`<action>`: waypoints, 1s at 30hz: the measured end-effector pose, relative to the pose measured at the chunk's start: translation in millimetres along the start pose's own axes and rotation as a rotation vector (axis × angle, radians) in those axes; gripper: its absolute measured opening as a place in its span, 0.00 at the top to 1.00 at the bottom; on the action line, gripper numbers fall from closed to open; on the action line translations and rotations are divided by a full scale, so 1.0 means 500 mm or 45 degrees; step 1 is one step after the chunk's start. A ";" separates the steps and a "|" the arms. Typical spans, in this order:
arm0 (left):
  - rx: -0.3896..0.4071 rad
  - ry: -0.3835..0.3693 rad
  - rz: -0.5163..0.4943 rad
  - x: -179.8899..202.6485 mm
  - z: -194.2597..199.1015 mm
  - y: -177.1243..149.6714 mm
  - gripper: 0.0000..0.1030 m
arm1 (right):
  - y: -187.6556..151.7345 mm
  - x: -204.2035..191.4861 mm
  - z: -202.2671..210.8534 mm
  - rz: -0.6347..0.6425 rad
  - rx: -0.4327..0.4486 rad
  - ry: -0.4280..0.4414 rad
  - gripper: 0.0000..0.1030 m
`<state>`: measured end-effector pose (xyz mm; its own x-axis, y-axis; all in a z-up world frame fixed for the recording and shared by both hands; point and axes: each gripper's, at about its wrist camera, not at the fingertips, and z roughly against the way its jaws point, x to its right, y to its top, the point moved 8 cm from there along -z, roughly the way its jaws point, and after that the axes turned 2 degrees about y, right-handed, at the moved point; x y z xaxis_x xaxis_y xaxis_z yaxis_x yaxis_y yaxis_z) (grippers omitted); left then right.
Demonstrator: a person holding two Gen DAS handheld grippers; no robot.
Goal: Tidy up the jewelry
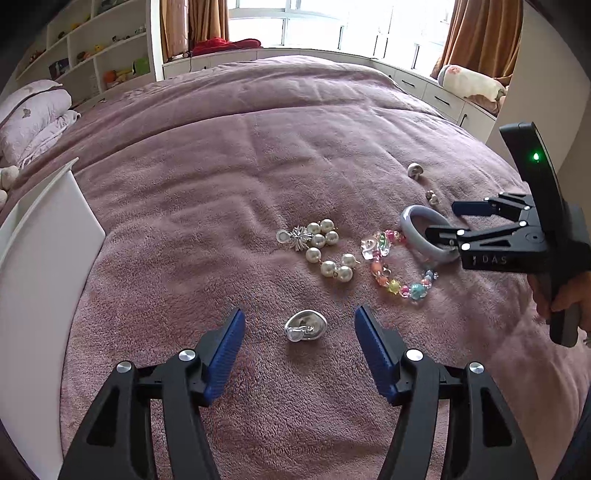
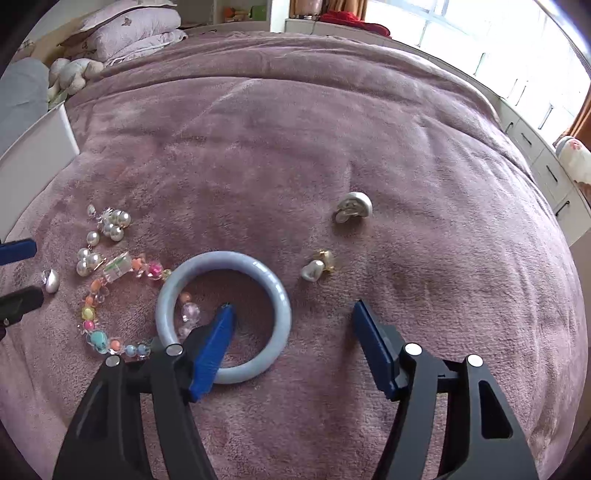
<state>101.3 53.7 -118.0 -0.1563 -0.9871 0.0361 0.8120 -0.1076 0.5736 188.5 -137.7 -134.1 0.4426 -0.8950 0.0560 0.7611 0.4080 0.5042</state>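
Jewelry lies on a mauve bedspread (image 1: 229, 177). My left gripper (image 1: 300, 321) is open, with a silver shell-shaped earring (image 1: 306, 327) lying between its fingers. Beyond it lie a pearl bracelet (image 1: 325, 245) and a colourful bead bracelet (image 1: 397, 266). My right gripper (image 2: 293, 314) is open. Its left finger (image 2: 218, 334) reaches inside a blue-grey bangle (image 2: 223, 317), and the right finger is outside the ring. The bangle's right side lies between the fingers. The right gripper also shows in the left wrist view (image 1: 439, 221). Two more earrings (image 2: 354, 207) (image 2: 318, 266) lie beyond the bangle.
A white box (image 1: 44, 266) stands at the left edge of the bed. Pillows (image 2: 133, 26) and soft toys lie at the head of the bed. Shelves, a window bench and curtains line the far walls.
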 end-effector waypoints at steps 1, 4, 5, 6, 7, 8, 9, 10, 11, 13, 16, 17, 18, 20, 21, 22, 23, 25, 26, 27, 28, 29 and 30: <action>-0.017 -0.003 -0.014 0.002 -0.007 -0.004 0.38 | 0.001 0.007 -0.002 -0.014 0.001 -0.005 0.37; -0.039 -0.018 -0.050 0.014 -0.018 -0.015 0.42 | -0.003 0.014 -0.009 -0.040 -0.016 0.014 0.37; -0.038 -0.022 -0.062 0.019 -0.019 -0.018 0.43 | -0.004 0.012 -0.011 -0.027 -0.023 0.009 0.37; -0.036 -0.029 -0.080 0.026 -0.022 -0.022 0.45 | -0.004 0.008 -0.013 -0.005 -0.028 0.001 0.38; -0.041 -0.034 -0.087 0.030 -0.026 -0.023 0.49 | -0.003 0.003 -0.014 0.027 -0.031 -0.010 0.40; -0.045 -0.034 -0.089 0.032 -0.030 -0.024 0.50 | -0.002 0.000 -0.015 0.044 -0.035 -0.015 0.40; -0.045 -0.036 -0.087 0.033 -0.033 -0.024 0.53 | -0.002 -0.002 -0.016 0.051 -0.042 -0.017 0.43; -0.045 -0.047 -0.083 0.035 -0.035 -0.024 0.63 | -0.002 -0.005 -0.016 0.052 -0.044 -0.007 0.52; -0.048 -0.057 -0.079 0.036 -0.037 -0.024 0.68 | -0.002 -0.012 -0.016 0.056 -0.049 0.014 0.56; -0.054 -0.079 -0.071 0.036 -0.040 -0.025 0.71 | -0.002 -0.025 -0.017 0.064 -0.055 0.035 0.73; -0.051 -0.088 -0.059 0.035 -0.040 -0.025 0.71 | -0.001 -0.034 -0.015 0.054 -0.050 0.050 0.82; -0.048 -0.088 -0.055 0.035 -0.039 -0.025 0.71 | 0.000 -0.034 -0.014 0.046 -0.040 0.059 0.85; -0.047 -0.087 -0.055 0.034 -0.038 -0.025 0.71 | -0.001 -0.034 -0.012 0.036 -0.033 0.067 0.87; -0.038 -0.081 -0.059 0.036 -0.035 -0.023 0.71 | -0.001 -0.030 -0.006 0.007 -0.020 0.091 0.88; -0.036 -0.081 -0.060 0.035 -0.033 -0.023 0.71 | -0.002 -0.029 -0.003 0.004 -0.016 0.096 0.88; -0.031 -0.079 -0.061 0.035 -0.030 -0.021 0.71 | -0.001 -0.027 0.003 -0.002 -0.005 0.104 0.88; -0.028 -0.079 -0.058 0.035 -0.027 -0.021 0.71 | -0.002 -0.026 0.007 -0.007 0.000 0.109 0.88; -0.024 -0.079 -0.056 0.033 -0.022 -0.020 0.71 | -0.002 -0.023 0.014 -0.015 0.007 0.114 0.89; -0.022 -0.076 -0.054 0.032 -0.020 -0.020 0.71 | -0.002 -0.019 0.019 -0.024 0.016 0.111 0.89; -0.021 -0.076 -0.052 0.031 -0.019 -0.020 0.71 | -0.002 -0.016 0.023 -0.030 0.022 0.108 0.89; -0.016 -0.078 -0.047 0.031 -0.015 -0.019 0.71 | -0.001 -0.013 0.030 -0.041 0.033 0.112 0.89; -0.012 -0.076 -0.044 0.029 -0.012 -0.017 0.71 | 0.000 -0.012 0.035 -0.048 0.039 0.115 0.89; -0.007 -0.076 -0.039 0.027 -0.008 -0.016 0.71 | -0.002 -0.011 0.040 -0.049 0.046 0.113 0.89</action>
<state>95.1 40.5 -125.2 -0.2146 -0.9744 0.0676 0.8095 -0.1387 0.5704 175.9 -136.8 -117.4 0.4551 -0.8896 -0.0395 0.7614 0.3657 0.5353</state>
